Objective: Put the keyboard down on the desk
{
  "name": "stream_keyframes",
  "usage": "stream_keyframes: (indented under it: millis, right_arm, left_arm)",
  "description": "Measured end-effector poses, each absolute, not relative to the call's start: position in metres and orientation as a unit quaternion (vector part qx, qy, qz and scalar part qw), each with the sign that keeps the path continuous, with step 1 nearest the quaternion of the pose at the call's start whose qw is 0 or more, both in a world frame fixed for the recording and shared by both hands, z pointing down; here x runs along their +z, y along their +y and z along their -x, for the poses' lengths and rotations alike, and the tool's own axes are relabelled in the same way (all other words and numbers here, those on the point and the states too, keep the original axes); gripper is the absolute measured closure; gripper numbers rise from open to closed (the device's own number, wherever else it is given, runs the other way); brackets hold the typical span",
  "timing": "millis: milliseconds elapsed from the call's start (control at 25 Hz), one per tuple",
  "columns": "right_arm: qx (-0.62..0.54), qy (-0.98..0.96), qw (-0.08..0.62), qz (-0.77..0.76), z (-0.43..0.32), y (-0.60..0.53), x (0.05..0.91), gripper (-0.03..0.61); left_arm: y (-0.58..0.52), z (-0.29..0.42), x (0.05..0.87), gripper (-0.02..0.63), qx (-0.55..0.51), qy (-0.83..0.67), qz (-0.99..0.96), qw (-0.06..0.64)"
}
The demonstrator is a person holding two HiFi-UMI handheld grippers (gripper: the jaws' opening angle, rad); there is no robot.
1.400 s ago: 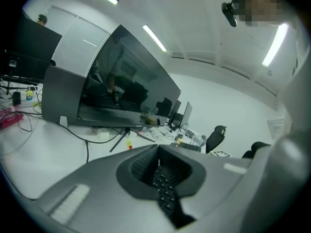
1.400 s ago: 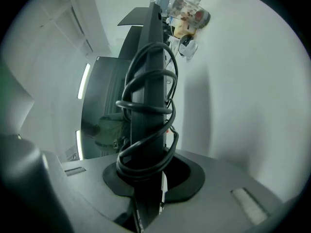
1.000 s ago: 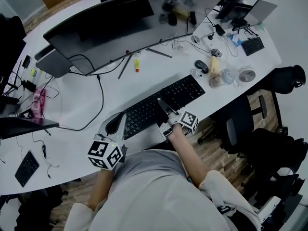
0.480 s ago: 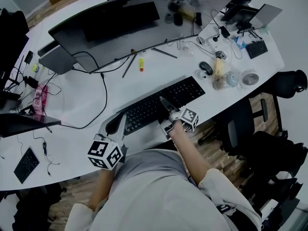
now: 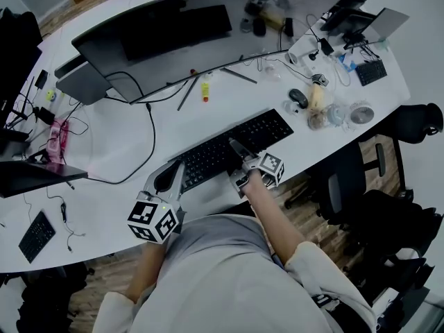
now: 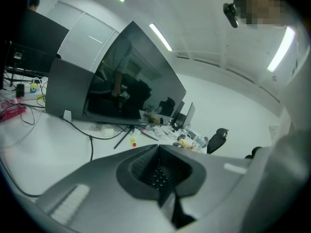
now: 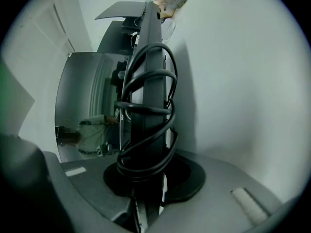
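From the head view, the black keyboard (image 5: 267, 130) lies flat and slanted on the white worktop (image 5: 111, 158), in front of the big monitor (image 5: 173, 40). I cannot tell if it rests on the worktop or hangs just above it. The right gripper (image 5: 237, 152) has the near long edge, about in the middle. The left gripper (image 5: 166, 177) is just beside the keyboard's left end. It does not seem to touch it.

In the left gripper view, the left gripper (image 6: 160, 171) has its two jaws together. Nothing is between them. It looks up past the worktop at the monitor.

In the right gripper view, the right gripper (image 7: 150, 174) is clamped on the keyboard (image 7: 148, 57), seen from its thin edge. A black cable (image 7: 141, 106) is wound round the keyboard in loops. The jaws seem to press on the loops too.

I think the keyboard is stiff, long and not very heavy. It should not bend. A grip in the middle of the long edge is good, because then no end tips down. The keys are small and can get pushed, so the edge is a better place to hold than the top. The cable is soft and may slide, so the keyboard should go down slowly and flat.
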State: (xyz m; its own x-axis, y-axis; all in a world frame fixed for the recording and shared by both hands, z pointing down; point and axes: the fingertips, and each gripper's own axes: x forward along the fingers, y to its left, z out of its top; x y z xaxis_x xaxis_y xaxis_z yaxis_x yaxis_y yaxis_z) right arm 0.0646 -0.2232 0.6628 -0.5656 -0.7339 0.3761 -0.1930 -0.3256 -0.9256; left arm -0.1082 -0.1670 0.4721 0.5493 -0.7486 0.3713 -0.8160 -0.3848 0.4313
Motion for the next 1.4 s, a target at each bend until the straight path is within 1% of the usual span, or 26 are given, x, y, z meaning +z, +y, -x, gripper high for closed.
stream_keyframes:
  millis: [280,640,960,1160,1320,1400]
  right_arm:
    - [-0.696,0.546,0.188,0.427,-0.064,-0.23,0.669,0.485]
    - [-0.699,0.532,0.202,0.433,-0.063,-0.236,0.674,0.486]
    - [-0.698,0.512,0.181,0.466,-0.063,-0.234,0.674,0.465]
    - [-0.696,0.514,0.189,0.465,-0.059,-0.24,0.665,0.383]
    - [-0.696,0.509,0.185,0.47,-0.058,-0.245,0.655,0.294]
    - [-0.695,0.503,0.184,0.479,-0.058,-0.248,0.649,0.239]
  left_arm:
    - [-0.169,0.111,0.472,0.614,0.056,-0.472,-0.829,0.295]
    - [-0.173,0.114,0.474,0.614,0.051,-0.472,-0.828,0.299]
    - [-0.171,0.11,0.473,0.614,0.051,-0.458,-0.836,0.298]
    - [-0.171,0.114,0.474,0.614,0.049,-0.458,-0.835,0.302]
    - [-0.169,0.111,0.475,0.614,0.065,-0.449,-0.843,0.289]
    - [-0.167,0.108,0.475,0.614,0.076,-0.442,-0.849,0.28]
